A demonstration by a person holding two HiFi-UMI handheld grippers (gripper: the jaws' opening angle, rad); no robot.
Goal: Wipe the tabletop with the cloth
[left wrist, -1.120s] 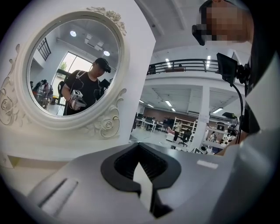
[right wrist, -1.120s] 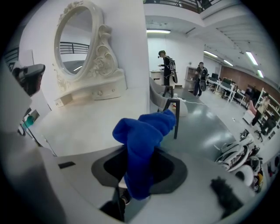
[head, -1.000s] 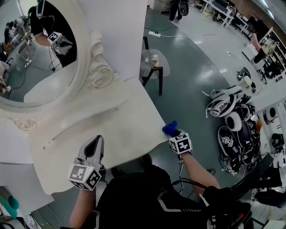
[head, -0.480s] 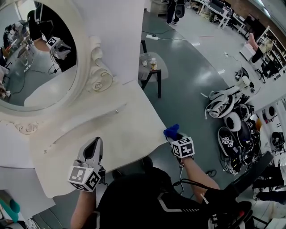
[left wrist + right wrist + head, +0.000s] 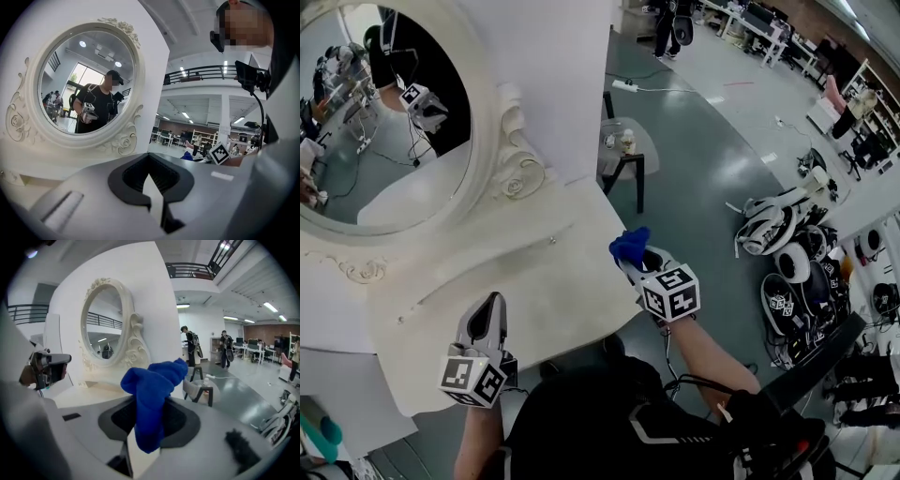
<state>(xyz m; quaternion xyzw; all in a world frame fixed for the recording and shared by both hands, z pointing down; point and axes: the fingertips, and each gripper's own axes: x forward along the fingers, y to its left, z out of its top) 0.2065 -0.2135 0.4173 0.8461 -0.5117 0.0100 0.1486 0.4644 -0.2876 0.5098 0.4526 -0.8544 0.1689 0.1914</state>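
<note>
Pinching the blue cloth (image 5: 628, 245) in the right gripper (image 5: 632, 261) above the right edge of the tabletop (image 5: 520, 281); press flat, sweep overlapping strokes (left gripper (image 5: 491, 305) closed, empty, by its front edge).

Mirror (image 5: 384, 122) upper left behind tabletop (image 5: 487, 281), cloth (image 5: 630, 246) mid-frame near its right edge, small table (image 5: 623, 155) upper centre, heap of gear (image 5: 773, 225) right.

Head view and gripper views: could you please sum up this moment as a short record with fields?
right claw: shut on the blue cloth, which bunches up beyond the jaws
left claw: shut, holding nothing, over the near part of the tabletop
cloth position: at the tabletop's right edge; contact cannot be told
tabletop: white, nothing lying on it
mirror: oval, ornate white frame, standing at the back
</note>
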